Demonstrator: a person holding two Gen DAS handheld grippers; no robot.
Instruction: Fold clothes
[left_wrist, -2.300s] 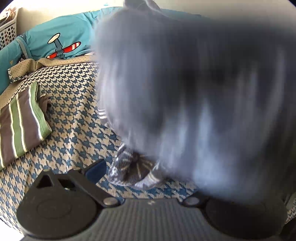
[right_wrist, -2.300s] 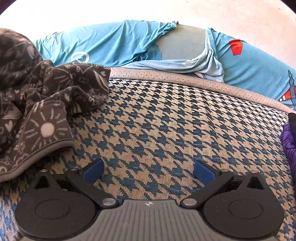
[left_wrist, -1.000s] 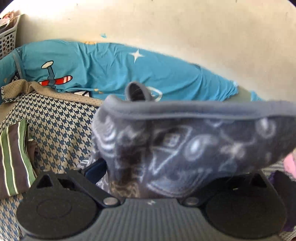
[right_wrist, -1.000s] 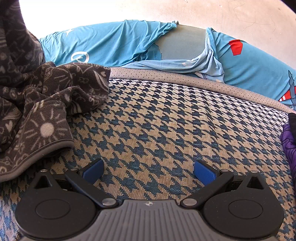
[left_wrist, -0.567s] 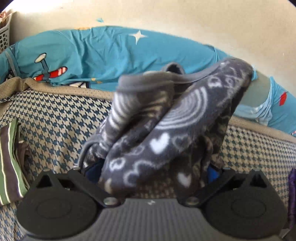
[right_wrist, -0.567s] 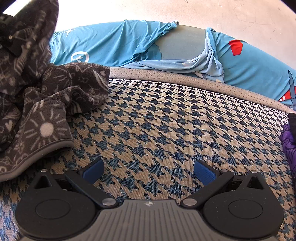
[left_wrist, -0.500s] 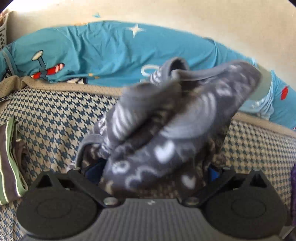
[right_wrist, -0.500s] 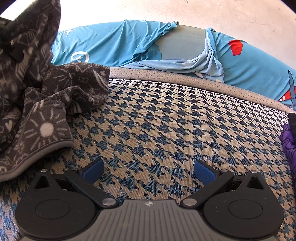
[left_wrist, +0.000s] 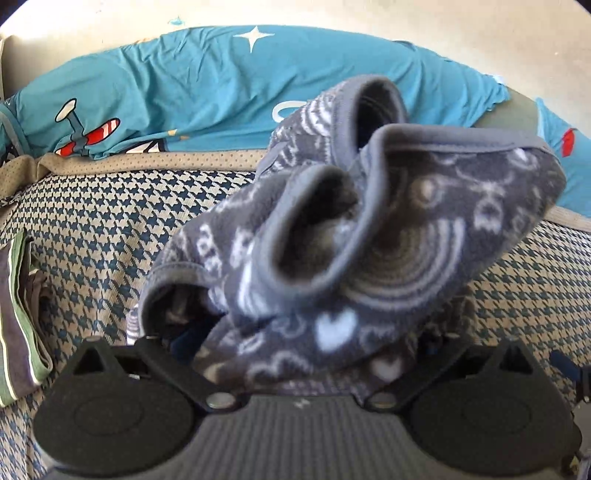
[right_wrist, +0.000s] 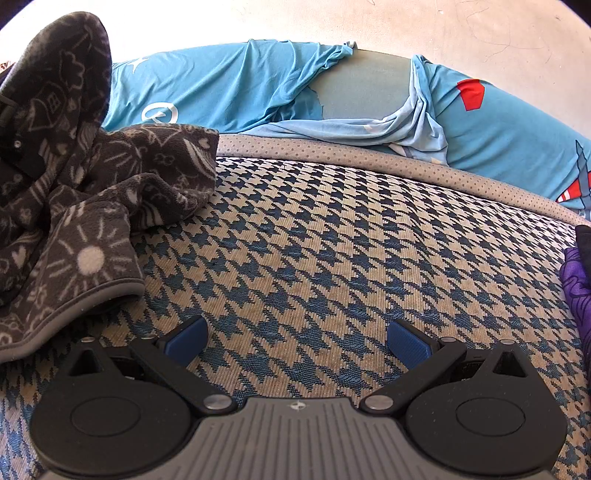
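Houndstooth bed (right_wrist: 332, 236) — left hand-held gripper (left_wrist: 303, 343) clamps the fleece garment (left_wrist: 369, 236) (bunched); right hand-held gripper (right_wrist: 297, 341), apart, should grab the hem at nine o'clock.

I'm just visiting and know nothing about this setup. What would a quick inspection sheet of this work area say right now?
Surface: houndstooth cover, blue and beige, with a dotted beige border.
Job's things: dark patterned fleece, bunched, partly lifted; its remainder lies on the cover.
Clutter: striped folded garment at left; purple fabric at right edge.
Grippers: left gripper has fleece piled between its fingers, grip hidden; right gripper open, holding nothing, low above the cover.
Cables: nothing seen.
Surroundings: teal sheet with plane prints along a pale wall.
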